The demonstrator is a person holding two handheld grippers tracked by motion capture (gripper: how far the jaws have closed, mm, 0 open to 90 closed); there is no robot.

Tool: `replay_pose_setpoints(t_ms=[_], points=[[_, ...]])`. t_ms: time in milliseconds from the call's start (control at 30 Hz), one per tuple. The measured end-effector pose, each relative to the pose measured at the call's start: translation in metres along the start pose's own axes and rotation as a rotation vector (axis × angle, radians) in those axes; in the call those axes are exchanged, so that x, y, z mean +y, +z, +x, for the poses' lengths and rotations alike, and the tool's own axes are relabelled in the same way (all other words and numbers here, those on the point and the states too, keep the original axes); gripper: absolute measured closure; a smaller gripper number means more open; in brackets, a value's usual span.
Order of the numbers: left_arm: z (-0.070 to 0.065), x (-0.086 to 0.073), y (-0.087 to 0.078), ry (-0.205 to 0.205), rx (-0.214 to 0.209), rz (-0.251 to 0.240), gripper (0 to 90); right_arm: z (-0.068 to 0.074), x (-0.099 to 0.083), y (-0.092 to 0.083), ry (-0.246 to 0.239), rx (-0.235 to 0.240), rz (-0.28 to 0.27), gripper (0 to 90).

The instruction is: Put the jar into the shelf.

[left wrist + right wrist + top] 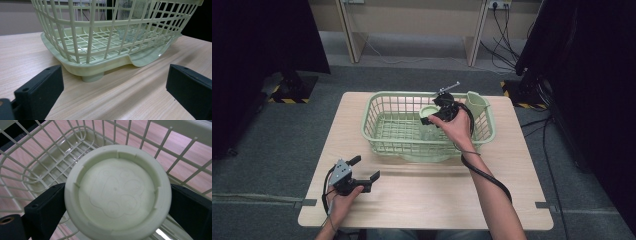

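Note:
A round pale-green lid [117, 190] with a faint paw-print relief is clamped between the black jaws of my right gripper [117, 203]. In the high view that right gripper [440, 114] holds the lid [429, 112] above the right half of a pale-green lattice basket [382, 102]. A clear glass container [430, 135] stands inside the basket under the lid and shows through the lattice [130, 32]. My left gripper [366, 168] rests low over the table's front left, open, with nothing between its jaws [115, 85], facing the basket's near wall [95, 25].
The basket sits on a drip tray [150, 53] on a light wooden table [422, 200]. A green utensil cup [476, 102] hangs at the basket's far right corner. Black curtains and stands flank the table; cables run across the floor at the back right.

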State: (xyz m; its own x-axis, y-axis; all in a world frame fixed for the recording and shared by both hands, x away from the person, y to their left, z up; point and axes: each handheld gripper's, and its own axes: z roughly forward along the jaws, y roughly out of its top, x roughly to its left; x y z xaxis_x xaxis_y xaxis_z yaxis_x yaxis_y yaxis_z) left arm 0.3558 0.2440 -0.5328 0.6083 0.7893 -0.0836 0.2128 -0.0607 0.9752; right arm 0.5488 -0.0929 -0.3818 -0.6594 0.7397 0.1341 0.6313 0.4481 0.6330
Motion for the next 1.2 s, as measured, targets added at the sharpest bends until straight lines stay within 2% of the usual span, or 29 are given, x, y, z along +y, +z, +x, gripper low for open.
replay_pose_setpoints(t_ms=[1167,1200], points=[[0.000,0.000,0.000,0.000,0.004,-0.001,1.1,-0.004,-0.029,-0.046,0.017,0.027,-0.089,5.1],[0.000,0.000,0.000,0.000,0.004,-0.001,1.1,-0.004,-0.032,-0.053,0.020,0.028,-0.103,5.1]])
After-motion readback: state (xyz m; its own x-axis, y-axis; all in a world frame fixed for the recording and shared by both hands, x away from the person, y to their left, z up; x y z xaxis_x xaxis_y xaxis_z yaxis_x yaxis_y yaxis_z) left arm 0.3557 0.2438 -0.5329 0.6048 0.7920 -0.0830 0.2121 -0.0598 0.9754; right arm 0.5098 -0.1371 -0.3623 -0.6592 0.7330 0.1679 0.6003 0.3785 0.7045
